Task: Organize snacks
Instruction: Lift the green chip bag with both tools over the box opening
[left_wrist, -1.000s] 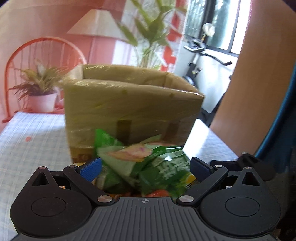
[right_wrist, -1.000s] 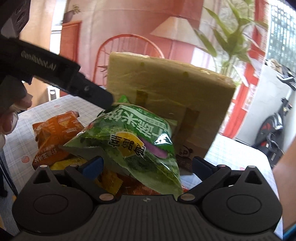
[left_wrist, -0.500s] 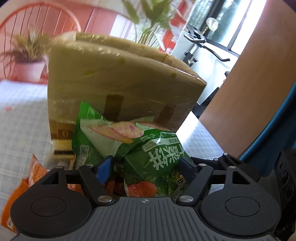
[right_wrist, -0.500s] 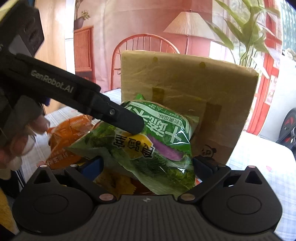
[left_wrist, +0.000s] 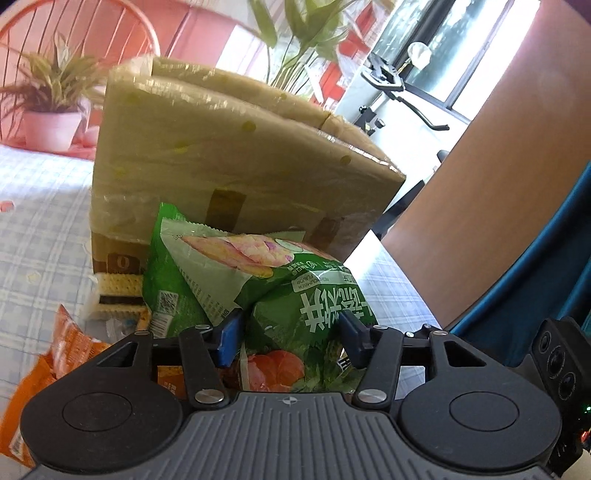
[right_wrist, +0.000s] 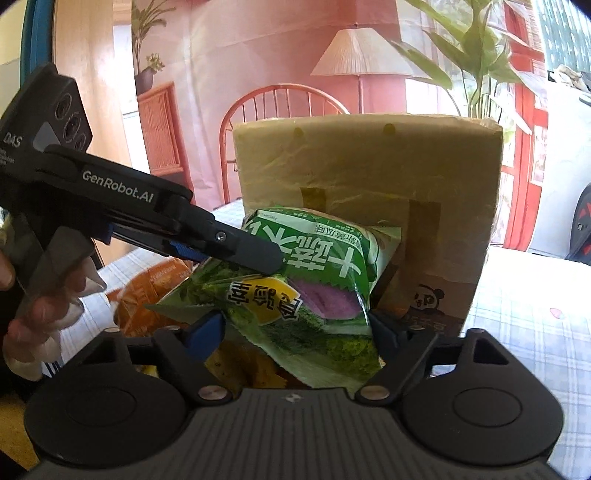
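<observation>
At 12 o'clock from both of your wrists, the taped cardboard box (left_wrist: 236, 162) stands upright on the checked tablecloth (left_wrist: 40, 236), and the green snack bag (left_wrist: 310, 306) lies just in front of it, leaning against its lower face. Your left gripper (left_wrist: 288, 336) has its fingers drawn about halfway in, the blue pads (left_wrist: 229, 334) pressing both sides of the bag's near end, so it has hold of the green snack bag; in the right wrist view the same tool comes in from 9 o'clock with its black fingertip lying on the bag's upper left corner. Your right gripper (right_wrist: 295, 330) sits wider, its fingers at either edge of the bag's lower part; the right pad touches the crinkled foil, but whether the left pad bears on it you cannot tell from this view, so a real grip there is uncertain. At 8 o'clock in the left wrist view an orange snack bag (left_wrist: 55, 354) lies flat on the cloth, and a pale wafer pack (left_wrist: 118, 291) rests against the box's bottom corner beside the green bag. Behind the box at 11 o'clock, a potted plant (left_wrist: 51, 110) stands before a red chair (left_wrist: 122, 29).
</observation>
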